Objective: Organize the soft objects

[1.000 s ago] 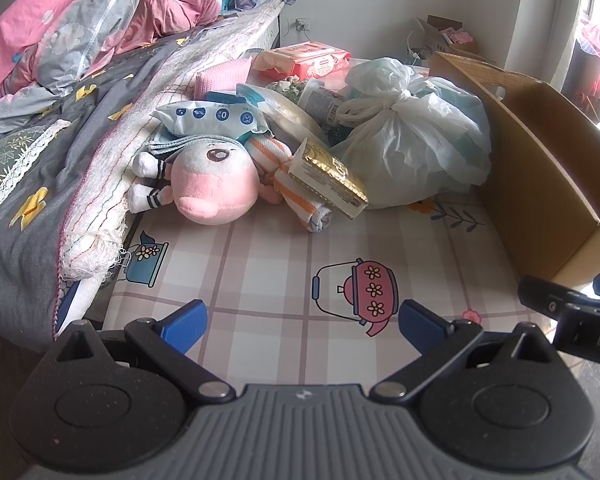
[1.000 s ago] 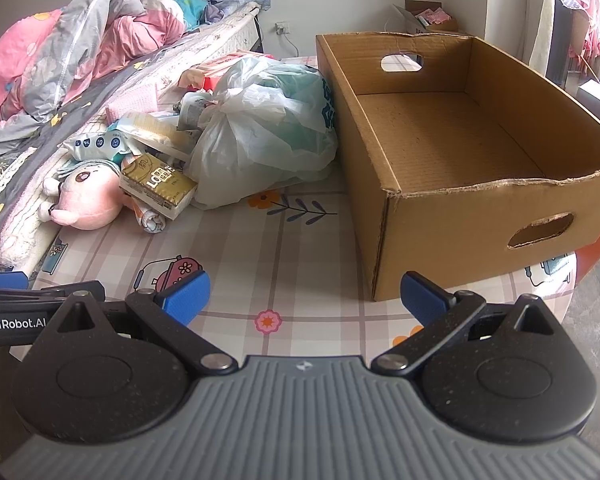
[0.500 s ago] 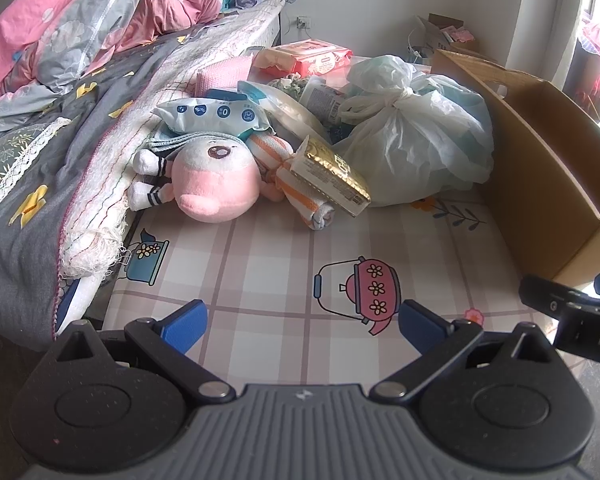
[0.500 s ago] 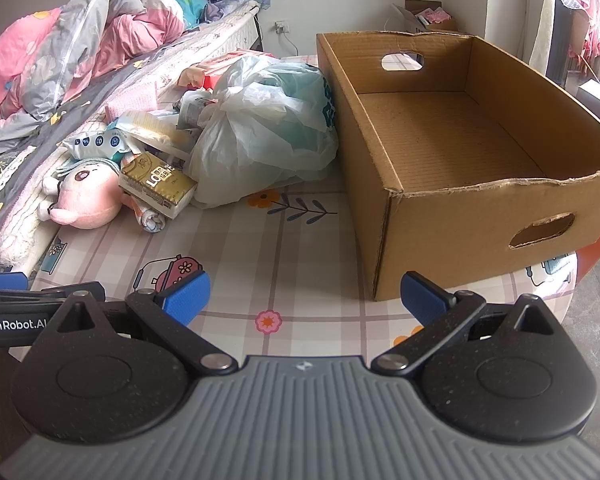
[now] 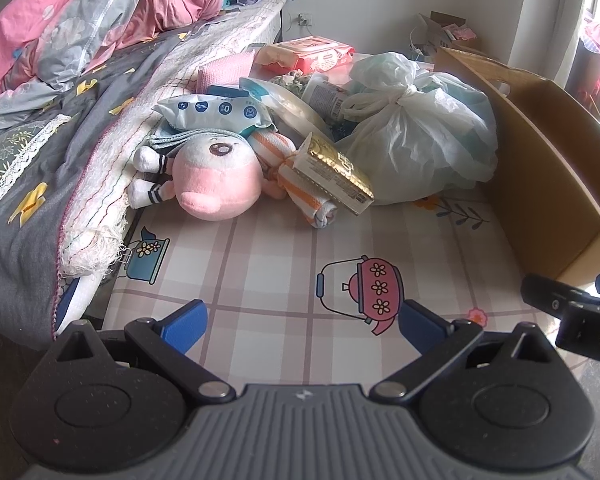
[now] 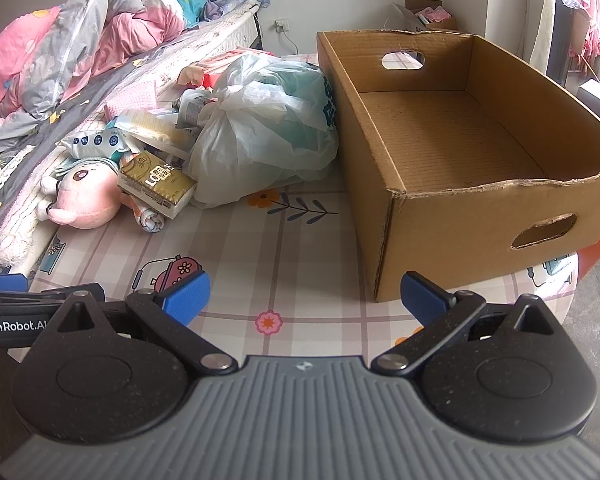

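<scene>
A pink plush toy (image 5: 212,176) lies at the left of a pile on the patterned tablecloth (image 5: 268,264); it also shows in the right wrist view (image 6: 86,198). Beside it are a rolled orange-striped cloth (image 5: 300,192), a gold packet (image 5: 334,174), a blue-white wipes pack (image 5: 216,112) and a tied white plastic bag (image 5: 416,140). An empty cardboard box (image 6: 460,152) stands right of the pile. My left gripper (image 5: 302,322) is open and empty, near the table's front edge. My right gripper (image 6: 304,296) is open and empty, in front of the box's near corner.
A bed with grey and pink quilts (image 5: 60,80) borders the table on the left, its fringe hanging over the edge. A pink tissue pack (image 5: 316,54) lies at the back. The right gripper's body (image 5: 572,312) shows at the left view's right edge.
Both grippers have moved slightly forward toward the pile; the objects look a little nearer. Both stay open and empty.
</scene>
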`<action>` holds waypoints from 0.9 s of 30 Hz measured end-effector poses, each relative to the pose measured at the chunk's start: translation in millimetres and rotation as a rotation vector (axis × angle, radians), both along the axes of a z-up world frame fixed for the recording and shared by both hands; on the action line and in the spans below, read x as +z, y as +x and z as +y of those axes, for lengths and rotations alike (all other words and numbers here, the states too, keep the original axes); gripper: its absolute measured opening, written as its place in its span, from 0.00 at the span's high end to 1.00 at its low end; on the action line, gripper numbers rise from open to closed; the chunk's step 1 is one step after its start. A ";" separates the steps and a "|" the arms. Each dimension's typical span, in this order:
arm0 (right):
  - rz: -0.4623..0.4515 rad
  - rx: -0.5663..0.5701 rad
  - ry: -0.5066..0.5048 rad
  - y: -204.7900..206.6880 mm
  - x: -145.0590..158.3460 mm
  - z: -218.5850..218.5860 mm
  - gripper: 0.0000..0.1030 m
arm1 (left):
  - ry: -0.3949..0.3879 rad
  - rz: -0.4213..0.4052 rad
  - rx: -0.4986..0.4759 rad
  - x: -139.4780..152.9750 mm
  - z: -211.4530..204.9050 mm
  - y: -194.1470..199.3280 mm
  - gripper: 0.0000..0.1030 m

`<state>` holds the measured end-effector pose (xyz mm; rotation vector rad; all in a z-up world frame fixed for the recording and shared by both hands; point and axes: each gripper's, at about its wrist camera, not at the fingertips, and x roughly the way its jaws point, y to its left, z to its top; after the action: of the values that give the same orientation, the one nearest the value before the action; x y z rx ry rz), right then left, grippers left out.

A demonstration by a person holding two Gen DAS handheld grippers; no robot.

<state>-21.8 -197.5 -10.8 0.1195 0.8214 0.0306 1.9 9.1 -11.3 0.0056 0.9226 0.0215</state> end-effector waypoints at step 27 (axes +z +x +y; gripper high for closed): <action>-0.100 0.104 0.014 41.7 22.0 35.0 0.01 | 0.070 -0.077 0.043 11.6 36.1 34.4 0.01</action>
<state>20.0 -162.5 11.2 0.0871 0.7270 0.1396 36.3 45.2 0.3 0.0494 0.8442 0.0935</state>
